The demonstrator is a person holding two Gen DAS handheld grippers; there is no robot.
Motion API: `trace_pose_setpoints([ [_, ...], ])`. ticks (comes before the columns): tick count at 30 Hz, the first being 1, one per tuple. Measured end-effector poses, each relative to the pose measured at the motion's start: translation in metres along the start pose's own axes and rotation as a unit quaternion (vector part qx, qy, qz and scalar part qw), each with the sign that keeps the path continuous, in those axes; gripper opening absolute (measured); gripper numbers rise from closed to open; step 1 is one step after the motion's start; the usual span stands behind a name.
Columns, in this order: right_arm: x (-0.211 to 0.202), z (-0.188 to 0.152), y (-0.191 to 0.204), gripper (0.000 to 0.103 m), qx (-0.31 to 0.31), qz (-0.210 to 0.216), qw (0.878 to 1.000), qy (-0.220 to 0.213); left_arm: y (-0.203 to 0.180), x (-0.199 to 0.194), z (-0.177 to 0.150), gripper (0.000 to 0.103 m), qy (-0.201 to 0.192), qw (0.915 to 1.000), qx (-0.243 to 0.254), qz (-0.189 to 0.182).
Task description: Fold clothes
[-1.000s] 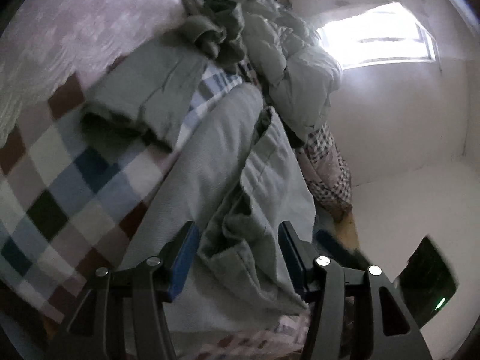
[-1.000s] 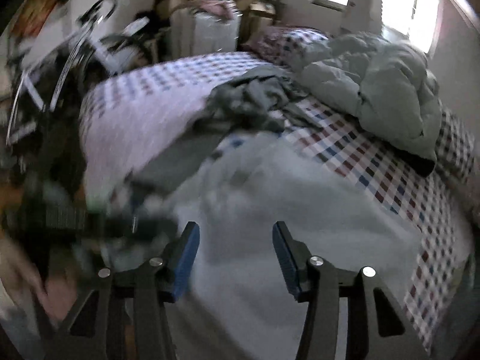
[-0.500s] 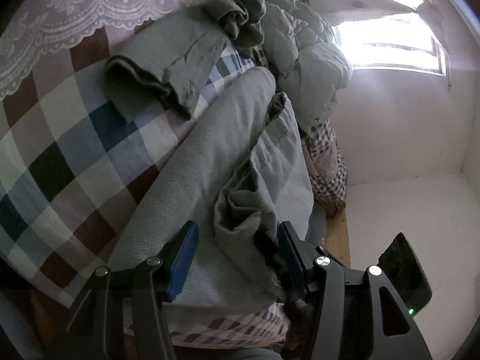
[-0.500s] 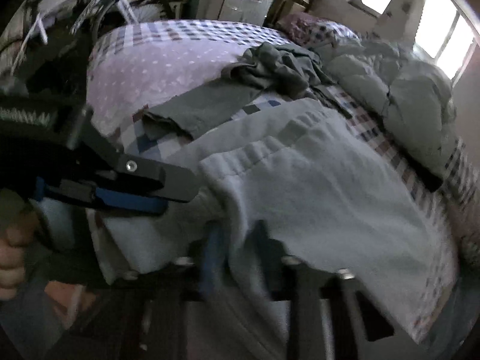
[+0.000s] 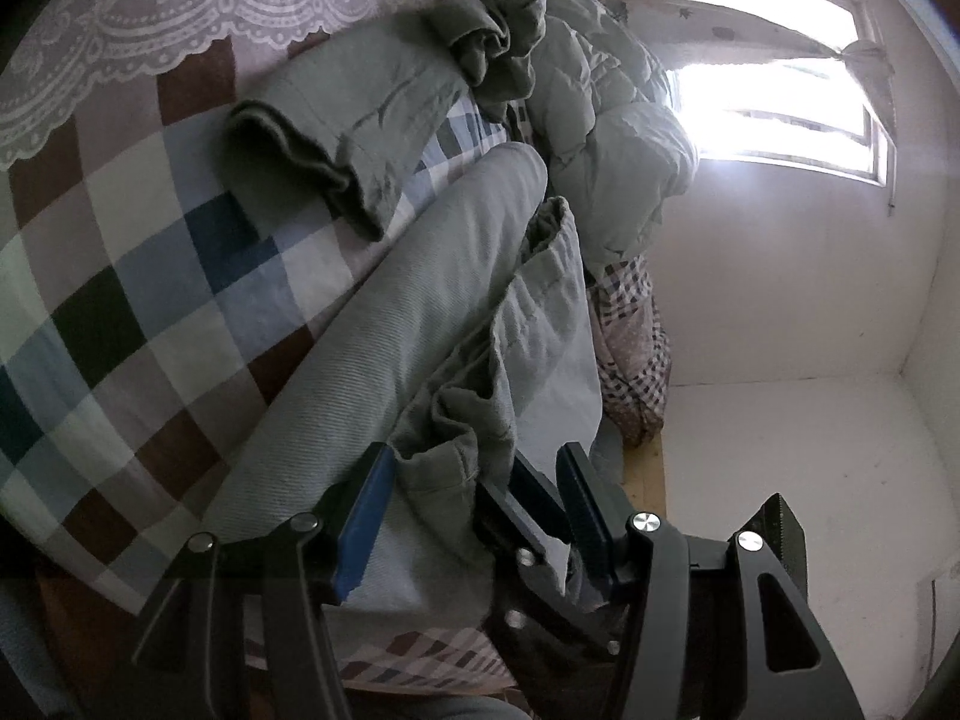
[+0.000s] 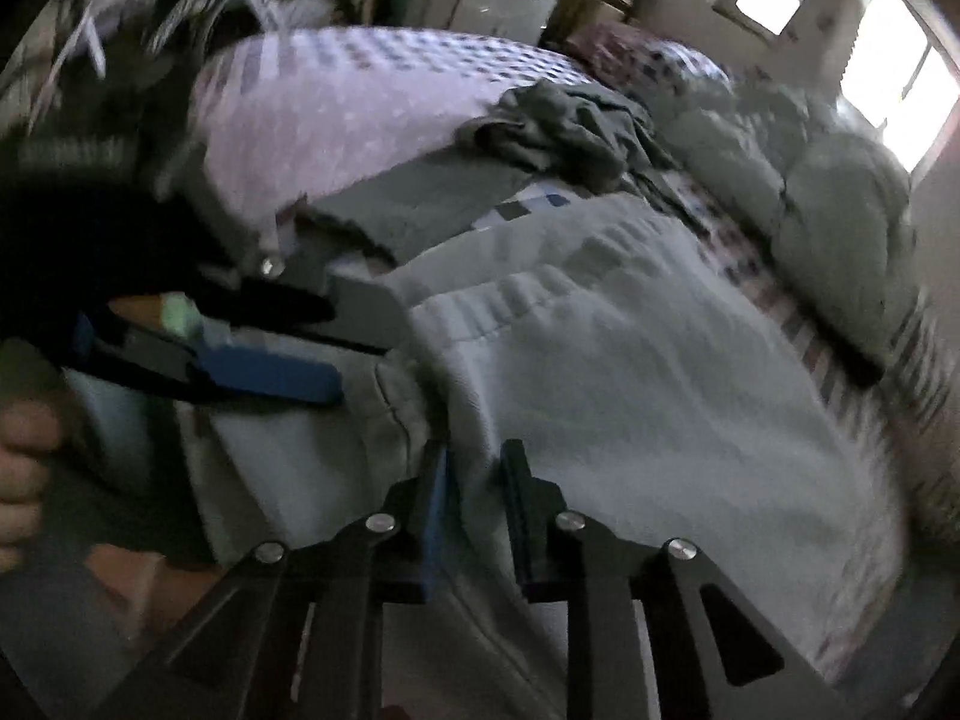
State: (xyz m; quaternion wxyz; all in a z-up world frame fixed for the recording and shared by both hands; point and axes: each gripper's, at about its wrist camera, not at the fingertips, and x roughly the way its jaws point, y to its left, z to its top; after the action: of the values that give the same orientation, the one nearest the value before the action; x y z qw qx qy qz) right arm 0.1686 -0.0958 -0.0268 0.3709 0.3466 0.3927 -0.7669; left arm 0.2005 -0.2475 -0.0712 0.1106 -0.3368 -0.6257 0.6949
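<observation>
Pale grey-green trousers (image 6: pixel 630 396) lie across the checked bedspread (image 5: pixel 120 276), filling centre and lower right of the right wrist frame. Right gripper (image 6: pixel 474 462): jaws have just been closing, now narrow, pinching a fold of trouser cloth at lower centre. Left gripper (image 5: pixel 477 468): jaws about half open, bunched waistband cloth between them; contact with pads cannot be told. Darker green garment (image 5: pixel 336 120) lies upper centre-left.

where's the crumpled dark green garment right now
In the left wrist view, the crumpled dark green garment lies top centre on the bed, between the lace-edged cover and the puffy duvet.
</observation>
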Motion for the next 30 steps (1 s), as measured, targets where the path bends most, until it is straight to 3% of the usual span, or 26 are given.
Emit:
trace_pose_setpoints([
  [6,0.005,0.003,0.011,0.021,-0.020,-0.025,0.999,0.000,0.001,0.002,0.002,0.060,0.001,1.0000,-0.007,-0.001],
  [12,-0.022,-0.007,-0.004,0.021,0.037,0.079,0.996,-0.027,-0.003,0.005,0.002,0.060,0.002,1.0000,-0.001,0.006],
  [16,-0.024,-0.018,0.008,0.020,0.018,0.083,0.996,-0.016,-0.007,0.009,0.001,0.060,0.004,0.9996,0.013,0.023],
  [21,-0.035,-0.023,-0.008,0.020,0.076,0.085,0.993,-0.041,-0.013,0.014,-0.001,0.059,0.002,0.9984,0.033,0.045],
  [23,-0.039,-0.023,-0.015,0.024,0.089,0.081,0.992,-0.045,-0.013,0.016,-0.001,0.054,0.002,0.9979,0.031,0.056],
  [25,-0.042,-0.024,-0.021,0.029,0.099,0.076,0.991,-0.047,-0.011,0.018,0.002,0.039,0.004,0.9974,0.026,0.067],
  [27,-0.043,-0.022,-0.025,0.033,0.104,0.073,0.991,-0.050,-0.008,0.020,0.003,0.030,0.005,0.9971,0.019,0.073],
  [30,-0.041,-0.014,-0.023,0.039,0.092,0.065,0.992,-0.052,-0.004,0.017,0.003,0.024,0.001,0.9974,0.012,0.071],
])
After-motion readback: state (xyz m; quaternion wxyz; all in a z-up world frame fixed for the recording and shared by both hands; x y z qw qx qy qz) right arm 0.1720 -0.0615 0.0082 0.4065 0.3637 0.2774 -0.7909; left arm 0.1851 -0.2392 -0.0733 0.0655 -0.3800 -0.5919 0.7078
